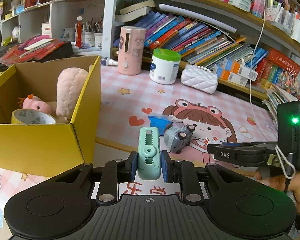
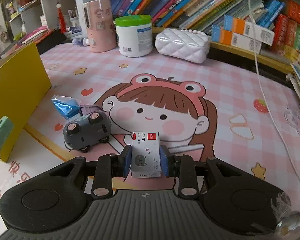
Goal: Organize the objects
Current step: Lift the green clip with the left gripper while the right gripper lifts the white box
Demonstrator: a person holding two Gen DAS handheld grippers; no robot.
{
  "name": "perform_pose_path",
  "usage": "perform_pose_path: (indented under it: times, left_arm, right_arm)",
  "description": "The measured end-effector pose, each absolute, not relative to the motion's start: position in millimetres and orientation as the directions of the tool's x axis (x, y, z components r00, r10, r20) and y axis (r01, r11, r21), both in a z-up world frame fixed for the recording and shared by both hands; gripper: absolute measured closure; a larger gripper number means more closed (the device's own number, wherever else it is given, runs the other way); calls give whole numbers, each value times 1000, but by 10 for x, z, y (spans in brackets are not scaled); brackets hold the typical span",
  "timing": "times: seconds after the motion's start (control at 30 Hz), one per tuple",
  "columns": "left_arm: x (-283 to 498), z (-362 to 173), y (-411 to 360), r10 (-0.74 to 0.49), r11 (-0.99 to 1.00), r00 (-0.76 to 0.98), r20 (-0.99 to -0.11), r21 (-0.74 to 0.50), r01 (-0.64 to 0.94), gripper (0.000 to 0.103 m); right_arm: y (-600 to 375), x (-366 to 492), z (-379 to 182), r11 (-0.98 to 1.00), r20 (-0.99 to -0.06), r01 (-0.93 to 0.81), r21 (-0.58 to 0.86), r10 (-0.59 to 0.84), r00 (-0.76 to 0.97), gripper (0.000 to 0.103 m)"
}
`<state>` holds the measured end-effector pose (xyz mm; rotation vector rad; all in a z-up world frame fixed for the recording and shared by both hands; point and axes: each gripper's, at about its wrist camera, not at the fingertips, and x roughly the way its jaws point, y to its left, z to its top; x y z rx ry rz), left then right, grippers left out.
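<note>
Left gripper (image 1: pixel 149 165) is clamping a mint stapler (image 1: pixel 149 153) beside the yellow box (image 1: pixel 40 142), right gripper (image 2: pixel 145 160) is pinching a staples box (image 2: pixel 145 156) over the mat (image 2: pixel 220 80); the smooth carton is risking slipping if tilted; the yellow box's floor is staying mostly hidden.

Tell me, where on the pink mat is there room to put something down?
The middle of the pink mat is bare, between the white quilted purse and the toy car. So is the checkered strip right of the cartoon girl, up to the white cable. It is crowded by the yellow box, around the car and blue packet.
</note>
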<state>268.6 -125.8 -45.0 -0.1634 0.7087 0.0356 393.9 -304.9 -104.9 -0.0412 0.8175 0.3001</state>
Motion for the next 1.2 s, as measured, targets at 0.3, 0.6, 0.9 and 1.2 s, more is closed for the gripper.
perform_pose_path:
  times: [0.3,0.6,0.9,1.2]
  left_arm:
    - [2570,-387,-1236,-75,985,777,-625,-165,-38,80]
    - [2195,-321,-990,-130,977,786,-604,-215,-3,80]
    - [1740,-282,-539,-144,973,795,-589,-232,4,80]
    - [1248,-291,-19,-129,972,780,-613,-233,-23,80]
  right_arm:
    - [-3112,3523,-771,971,-729,-195,142,235,643,75]
    - [-2932,2880,-410,974,-701,-160,160,226,676,75]
    - [-2383,2264,-371,972,-703,-215,93,217,677,75]
    - [-1807,1732,-426,961,-720,-259,96,247,649,75]
